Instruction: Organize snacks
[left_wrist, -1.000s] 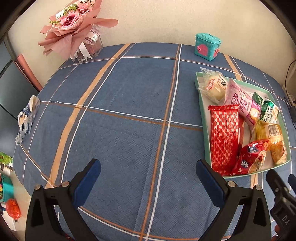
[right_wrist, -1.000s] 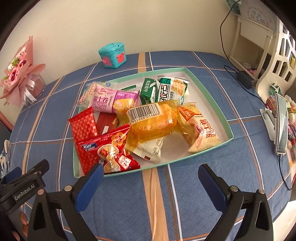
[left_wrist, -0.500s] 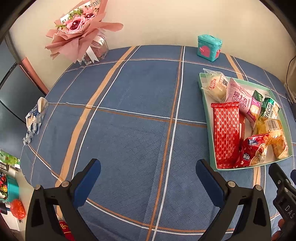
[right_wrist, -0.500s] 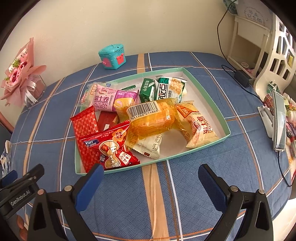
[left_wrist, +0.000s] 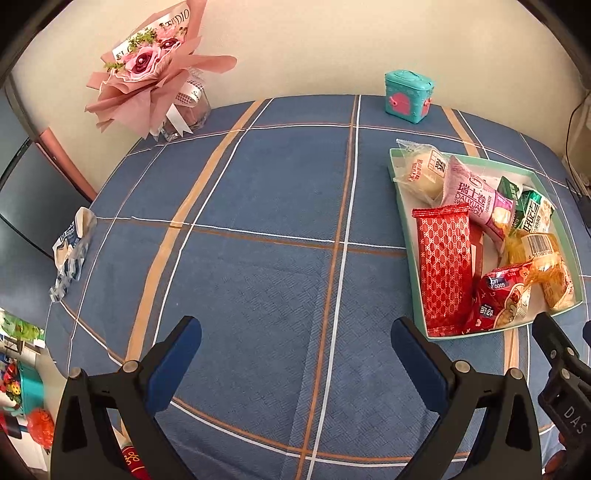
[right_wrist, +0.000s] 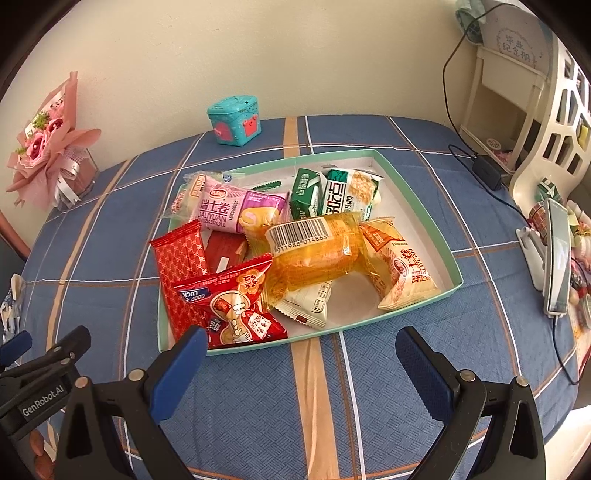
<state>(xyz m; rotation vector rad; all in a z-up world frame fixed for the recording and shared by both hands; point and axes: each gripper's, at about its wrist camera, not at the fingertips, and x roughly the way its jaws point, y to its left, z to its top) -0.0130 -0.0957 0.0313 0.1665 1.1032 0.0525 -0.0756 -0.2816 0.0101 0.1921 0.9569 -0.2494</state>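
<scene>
The tabletop (left_wrist: 258, 280) had a blue checked cloth and stood by a cream wall. Our snacks all lay piled in the green tray (right_wrist: 417, 195), because we had gathered them into one place. A yellow cake pack (right_wrist: 317, 254) sat on top of the heap. We held our left hand-held gripper (left_wrist: 295, 354) wide open over bare cloth, and our right hand-held gripper (right_wrist: 301, 354) wide open just before the tray, holding nothing.

Left gripper (left_wrist: 295, 354) and right gripper (right_wrist: 301, 354), each level and forward-pointing, jaws spread wide with nothing between the blue pads (right_wrist: 177, 373). The grippers sit side by side, apart, each visible at the edge of the other's view.
</scene>
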